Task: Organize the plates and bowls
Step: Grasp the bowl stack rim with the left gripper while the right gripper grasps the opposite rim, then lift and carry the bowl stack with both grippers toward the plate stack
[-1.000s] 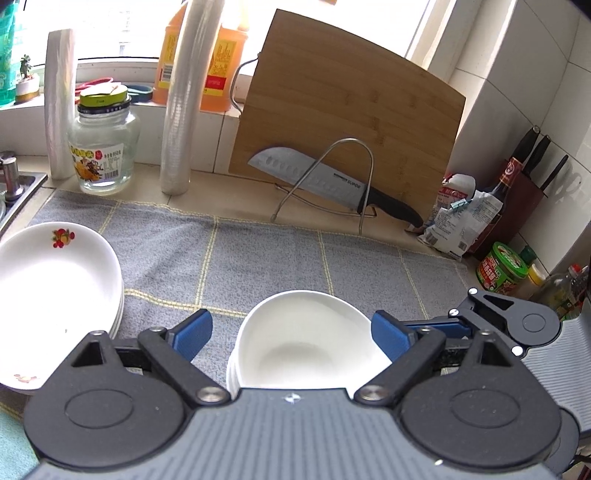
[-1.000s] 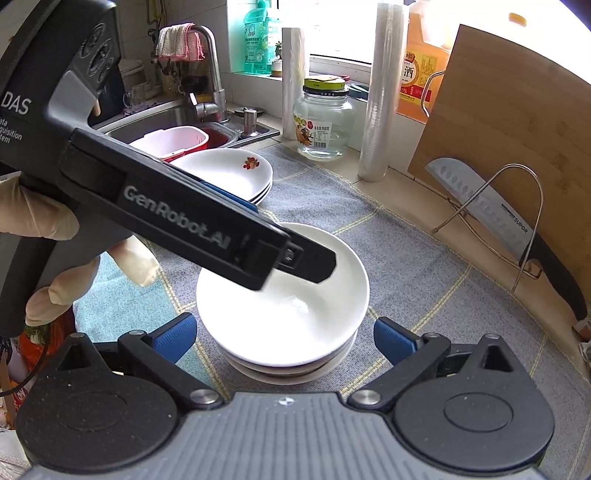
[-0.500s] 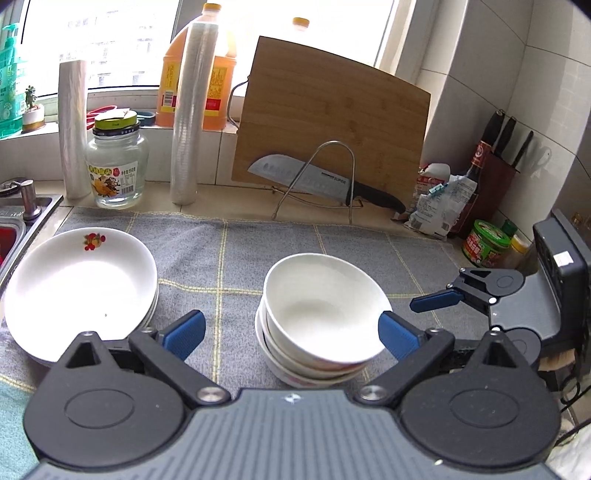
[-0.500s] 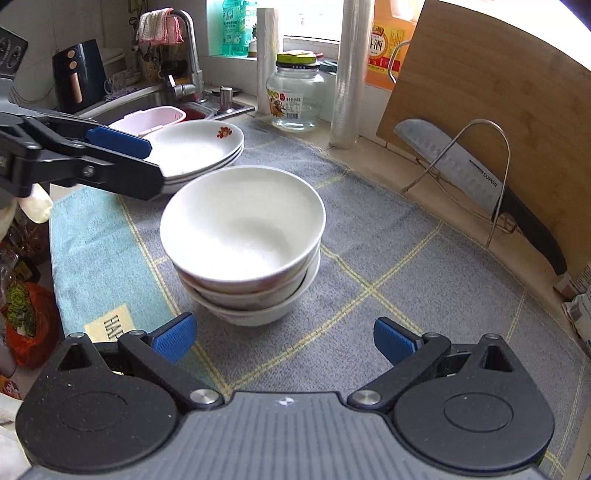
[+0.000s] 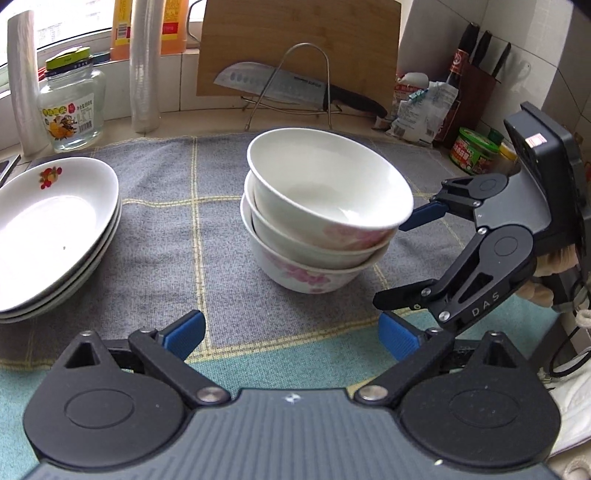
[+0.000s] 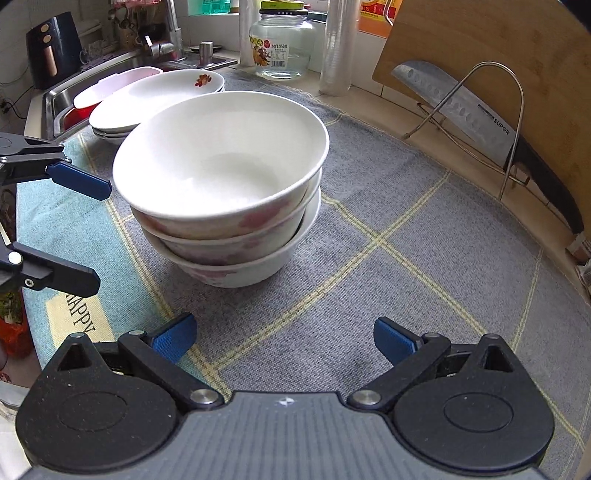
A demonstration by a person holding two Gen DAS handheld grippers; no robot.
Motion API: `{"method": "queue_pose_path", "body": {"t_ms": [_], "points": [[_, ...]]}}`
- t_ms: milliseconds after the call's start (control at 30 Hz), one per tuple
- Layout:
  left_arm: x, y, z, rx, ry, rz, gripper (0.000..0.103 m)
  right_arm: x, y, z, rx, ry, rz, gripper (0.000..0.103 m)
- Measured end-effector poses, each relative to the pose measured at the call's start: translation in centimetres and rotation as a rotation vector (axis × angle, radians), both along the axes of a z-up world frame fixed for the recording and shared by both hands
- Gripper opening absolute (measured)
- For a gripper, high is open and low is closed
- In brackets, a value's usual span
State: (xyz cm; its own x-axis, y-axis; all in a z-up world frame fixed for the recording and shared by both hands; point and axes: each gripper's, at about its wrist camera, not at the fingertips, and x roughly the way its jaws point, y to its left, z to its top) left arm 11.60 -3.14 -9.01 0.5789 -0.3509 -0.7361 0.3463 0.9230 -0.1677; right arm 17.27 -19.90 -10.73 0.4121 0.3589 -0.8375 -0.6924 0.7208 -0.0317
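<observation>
Three white bowls with pink flowers point(image 5: 325, 206) point(image 6: 221, 177) stand nested on the grey mat, the top one slightly tilted. A stack of white plates with a red fruit print point(image 5: 48, 229) point(image 6: 155, 92) lies to their left. My left gripper point(image 5: 291, 332) point(image 6: 86, 236) is open and empty, low over the mat on the near side of the bowls. My right gripper point(image 6: 284, 336) point(image 5: 397, 260) is open too, with nothing between its fingers, just right of the bowls. One blue pad point(image 5: 424, 216) of the right gripper is close to the top bowl's rim.
A knife on a wire rack point(image 5: 288, 85) point(image 6: 476, 122) leans on a cutting board point(image 5: 295, 33) at the back. A glass jar point(image 5: 70, 107) and film rolls point(image 5: 144, 66) stand by the window. The sink point(image 6: 74, 96) is at the left, a knife block point(image 5: 476, 88) and a green tub point(image 5: 472, 151) at the right.
My left gripper has drawn back from above the bowl stack and sunk toward the mat. The right gripper has sunk too and now sits beside the bowls. The bowls and plates stay put.
</observation>
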Motion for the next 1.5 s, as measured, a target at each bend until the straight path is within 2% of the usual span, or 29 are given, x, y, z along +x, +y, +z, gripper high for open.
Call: {"method": "queue_pose_path", "body": {"t_ms": [100, 367, 500, 900, 1100, 1500], "points": [[1.1, -0.3, -0.7, 0.024, -0.006, -0.065, 0.099, 0.4, 0.2, -0.8, 0.004, 0.026, -0.033, 0.103], [3.9, -1.3, -2.3, 0.100, -0.019, -0.235, 0.099, 0.4, 0.3, -1.0, 0.005, 0.012, -0.059, 0.103], [4.2, -2.2, -2.6, 0.188, -0.044, -0.307, 0.103, 0.4, 0.1, -1.0, 0.009, 0.008, -0.052, 0.103], [5.5, -2.8, -2.5, 0.215, 0.019, -0.266, 0.103, 0.1, -1.0, -1.3, 0.068, -0.052, 0.025, 0.103], [5.6, -2.8, -2.6, 0.211, 0.010, -0.271, 0.103, -0.2, -1.3, -1.5, 0.087, -0.070, 0.033, 0.103], [6.5, -1.8, -3.0, 0.174, -0.071, -0.459, 0.103, 0.8, 0.1, -1.4, 0.065, -0.051, 0.028, 0.103]]}}
